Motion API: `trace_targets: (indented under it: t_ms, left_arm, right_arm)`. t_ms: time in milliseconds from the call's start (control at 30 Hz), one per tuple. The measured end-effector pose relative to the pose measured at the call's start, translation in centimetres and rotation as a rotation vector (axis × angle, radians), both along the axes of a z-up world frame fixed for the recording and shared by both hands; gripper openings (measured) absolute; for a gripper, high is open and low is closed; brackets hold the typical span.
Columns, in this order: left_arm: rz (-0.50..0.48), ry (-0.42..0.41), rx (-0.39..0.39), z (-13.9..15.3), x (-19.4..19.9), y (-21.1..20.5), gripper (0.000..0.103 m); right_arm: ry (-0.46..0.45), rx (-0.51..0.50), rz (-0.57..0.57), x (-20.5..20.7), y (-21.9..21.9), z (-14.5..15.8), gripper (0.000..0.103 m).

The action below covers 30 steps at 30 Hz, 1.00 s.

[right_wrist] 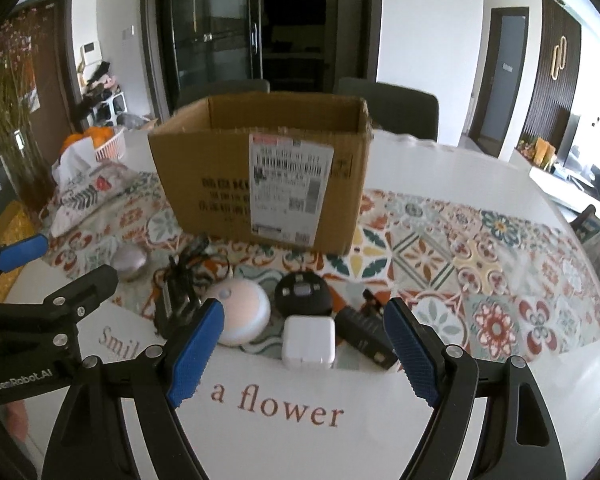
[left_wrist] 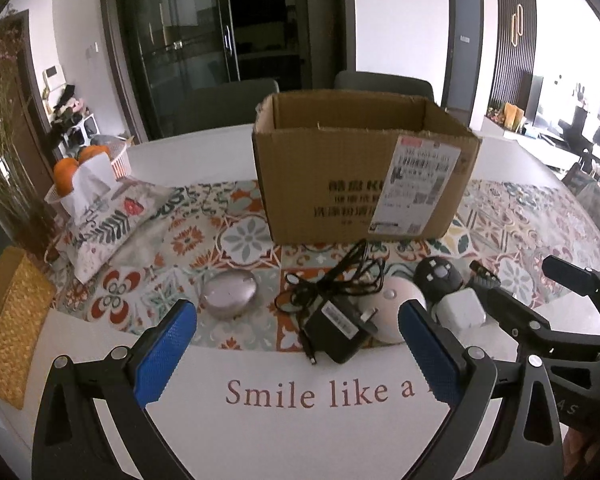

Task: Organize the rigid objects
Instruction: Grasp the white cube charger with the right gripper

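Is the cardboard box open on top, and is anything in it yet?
Open: the box has no flaps over its top, and its inner back wall shows. Contents: cannot tell, its floor is hidden in both views.

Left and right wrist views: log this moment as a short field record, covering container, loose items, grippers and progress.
container: cardboard box, open top, upright on the patterned runner
loose items: silver oval case, black power adapter with cable, round white light, round black device, white charger cube, black rectangular device
left gripper: open, empty
right gripper: open, empty
progress: all items lie outside the box
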<state>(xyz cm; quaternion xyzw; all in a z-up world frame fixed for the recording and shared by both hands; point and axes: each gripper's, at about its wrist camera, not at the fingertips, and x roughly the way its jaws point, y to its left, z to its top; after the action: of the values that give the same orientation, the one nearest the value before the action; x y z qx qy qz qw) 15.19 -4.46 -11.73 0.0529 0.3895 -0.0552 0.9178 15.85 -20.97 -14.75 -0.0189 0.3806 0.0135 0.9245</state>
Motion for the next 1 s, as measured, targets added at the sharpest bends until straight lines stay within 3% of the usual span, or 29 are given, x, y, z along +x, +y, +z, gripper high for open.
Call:
trace_targets:
  t_ms: [533,1000]
  left_arm:
    - [-0.015,0.062,0.04,-4.8,0.9,-0.9,0.102]
    - [-0.029,0.079,0.052,-6.9,2.5,-1.5,0.102]
  right_arm:
    - [0.098,0.027,0.005,1.0,-0.7,-5.7,0.065]
    - [0.124,0.027,-0.006,2.9,-1.4,-8.2,0.056]
